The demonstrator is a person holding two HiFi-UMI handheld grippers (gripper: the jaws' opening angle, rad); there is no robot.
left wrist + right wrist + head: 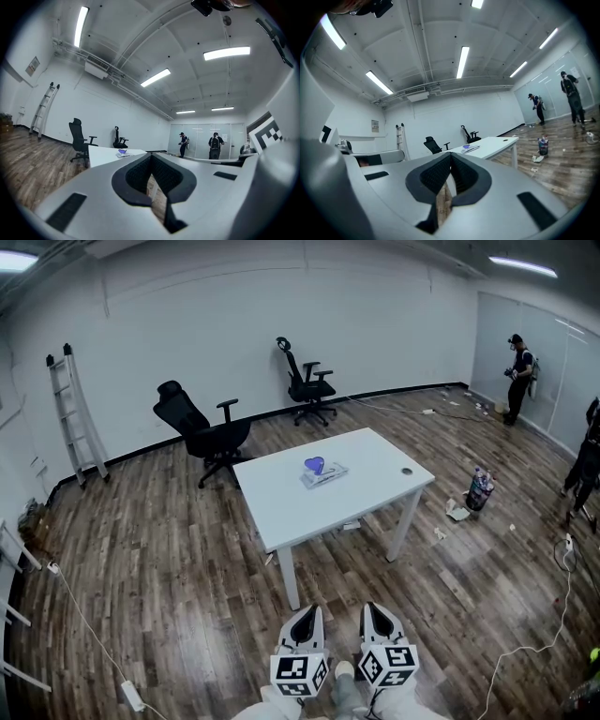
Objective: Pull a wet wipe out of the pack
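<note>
The wet wipe pack, purple on top, is seen lying near the middle of the white bench, which stands on a wooden floor. Two black office chairs are placed beyond it by the far wall. A ladder is leaned at far left, and bottles are set on the floor at right. The left hand-held gripper and right hand-held gripper are held closed and empty, well short of the bench.

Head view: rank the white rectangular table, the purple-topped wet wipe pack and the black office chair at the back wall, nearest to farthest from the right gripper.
1. White rectangular table, just ahead of the right gripper.
2. Purple-topped wet wipe pack, at the table's middle.
3. Black office chair, against the back wall.
</note>
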